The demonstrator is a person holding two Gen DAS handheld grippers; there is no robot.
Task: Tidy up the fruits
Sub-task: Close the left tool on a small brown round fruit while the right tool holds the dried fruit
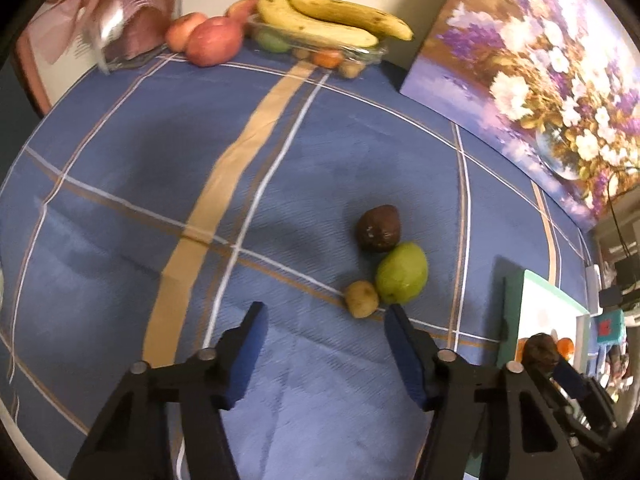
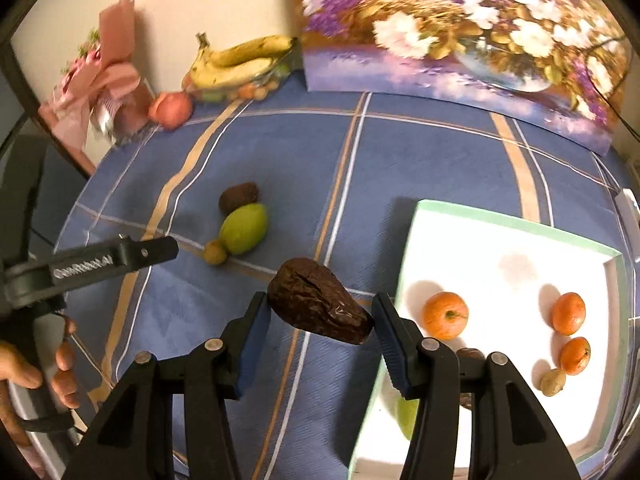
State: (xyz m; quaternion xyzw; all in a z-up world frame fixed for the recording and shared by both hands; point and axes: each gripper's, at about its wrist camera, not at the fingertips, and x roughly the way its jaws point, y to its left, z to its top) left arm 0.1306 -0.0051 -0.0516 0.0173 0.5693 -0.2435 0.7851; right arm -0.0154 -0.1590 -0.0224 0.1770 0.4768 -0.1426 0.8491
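Three oranges (image 2: 445,315) lie in white tray (image 2: 500,236).

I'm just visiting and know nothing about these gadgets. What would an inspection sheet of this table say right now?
Surface: blue plaid tablecloth, wrinkled.
Job's things: white tray holding three orange fruits and a small tan one; dark fruit, green fruit and small brown fruit clustered on the cloth; bananas on a clear box, red apples beside it.
Clutter: pink bouquet.
Grippers: left gripper open, holding nothing; right gripper gripping a wrinkled dark fruit.
Cables: black cable at the right edge.
Surroundings: flower painting leaning on the wall.
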